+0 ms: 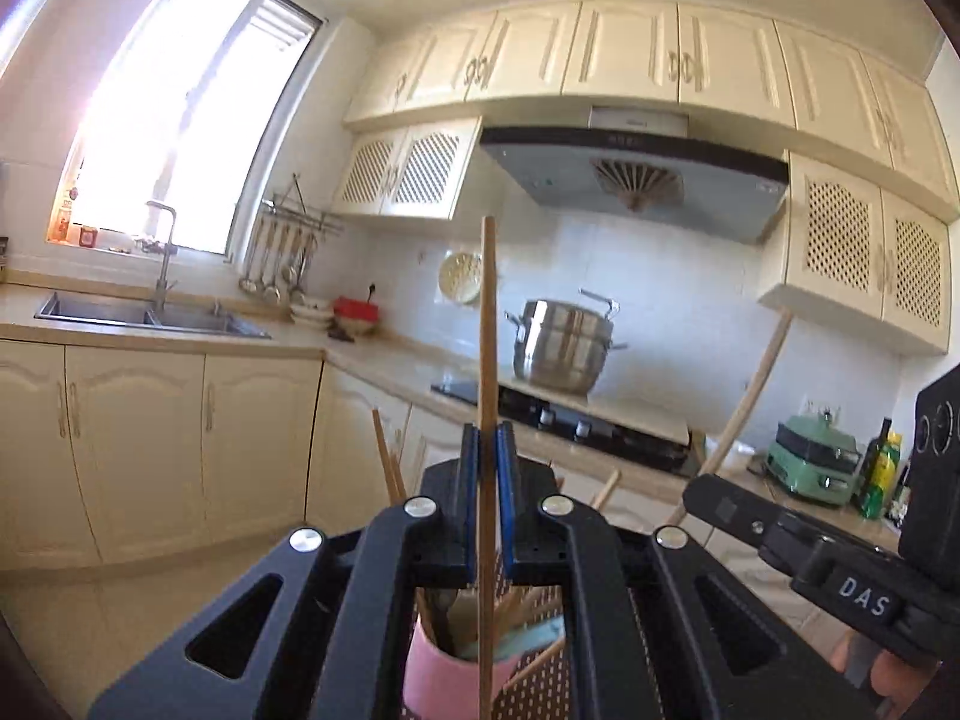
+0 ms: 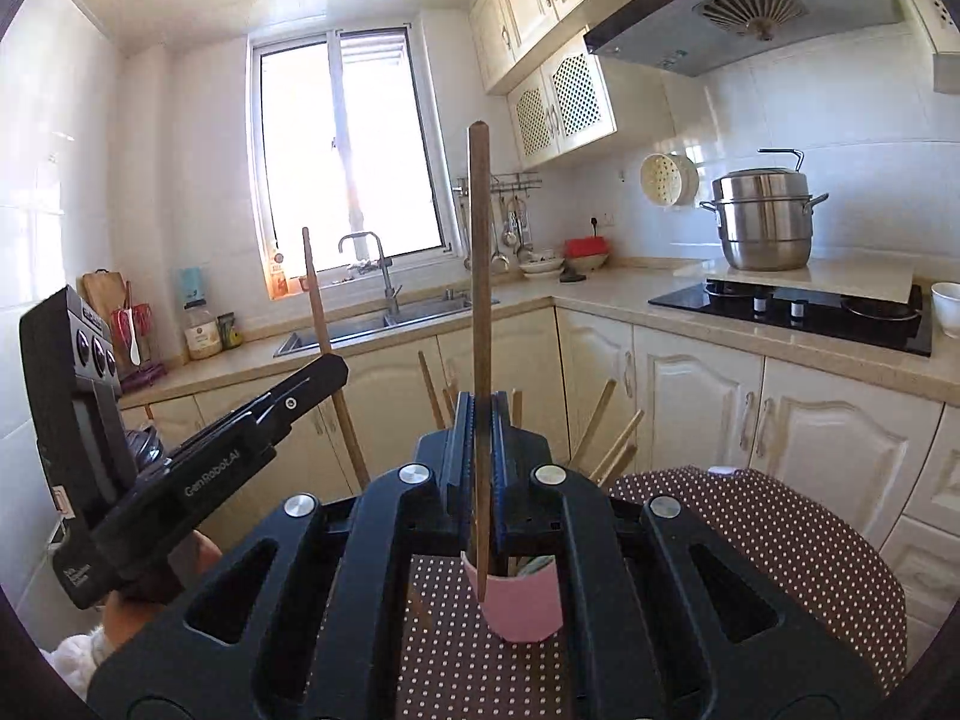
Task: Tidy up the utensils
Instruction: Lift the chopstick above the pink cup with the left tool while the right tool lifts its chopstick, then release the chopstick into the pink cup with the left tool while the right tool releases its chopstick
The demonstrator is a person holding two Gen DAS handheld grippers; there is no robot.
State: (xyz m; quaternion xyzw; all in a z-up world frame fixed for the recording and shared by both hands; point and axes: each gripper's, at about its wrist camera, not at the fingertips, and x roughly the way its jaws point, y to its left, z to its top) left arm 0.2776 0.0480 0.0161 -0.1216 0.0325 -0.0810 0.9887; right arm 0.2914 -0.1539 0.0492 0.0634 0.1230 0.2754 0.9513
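Left gripper (image 1: 488, 450): blue pads clamped on a light wooden chopstick (image 1: 487, 324), held upright; its lower end drops past the jaws toward the pink cup (image 1: 447, 669) at 6 o'clock in the left wrist view.

Right gripper (image 2: 482, 420): pads pinched on a darker wooden chopstick (image 2: 479, 276), also upright, lower tip at the rim of the pink cup (image 2: 523, 606) (whether inside or just in front of the wall, cannot tell).

The cup stands on a brown polka-dot cloth (image 2: 780, 540) and holds more chopsticks (image 2: 606, 426) fanned out at angles, plus something pale teal.

In the right wrist view the left gripper sits at 9 o'clock with its stick leaning.

Background: sink (image 2: 384, 324) at 11 o'clock, steel pot (image 2: 762, 222) on the stove at 2 o'clock.
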